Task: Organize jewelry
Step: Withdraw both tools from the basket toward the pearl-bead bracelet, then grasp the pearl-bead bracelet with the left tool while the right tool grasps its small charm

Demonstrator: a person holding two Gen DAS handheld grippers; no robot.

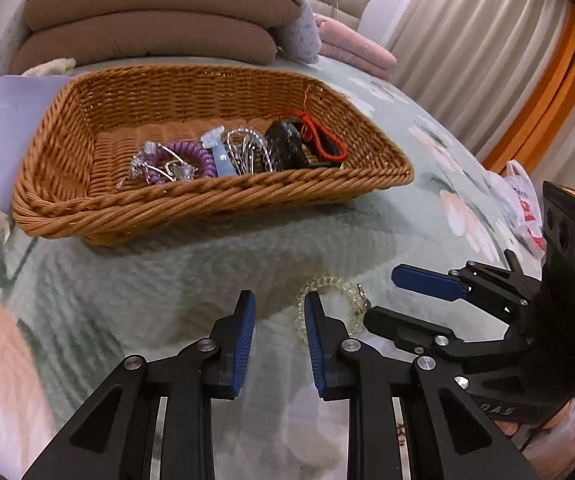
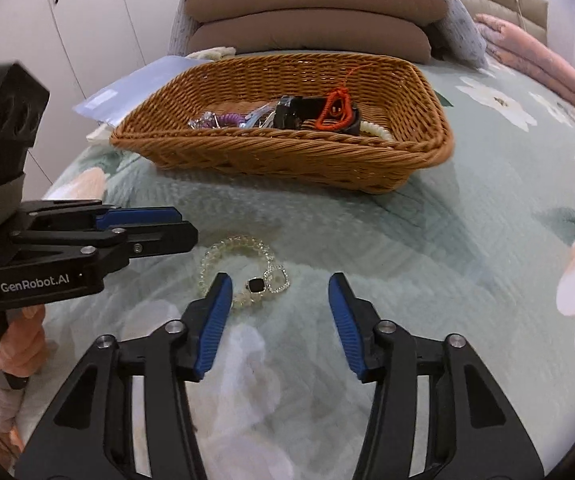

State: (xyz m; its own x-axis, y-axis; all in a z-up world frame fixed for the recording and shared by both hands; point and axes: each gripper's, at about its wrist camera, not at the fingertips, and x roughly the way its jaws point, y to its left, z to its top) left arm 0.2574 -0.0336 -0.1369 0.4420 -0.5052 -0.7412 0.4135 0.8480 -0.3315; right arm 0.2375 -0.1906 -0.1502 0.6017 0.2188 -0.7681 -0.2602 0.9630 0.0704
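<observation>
Right wrist view alone shows the black-stoned bracelet [image 2: 256, 286] lying inside the clear coil bracelet [image 2: 223, 250] on the floral quilt [image 2: 467, 240], just beside the left finger of the right gripper [image 2: 279, 300], whose jaws stand apart and empty. In the left wrist view, the left gripper [image 1: 279, 312] hides part of the coil [image 1: 327, 282]; its jaws are parted, nothing clamped. Beyond stands the wicker basket [image 1: 207, 200] with jewelry.
</observation>
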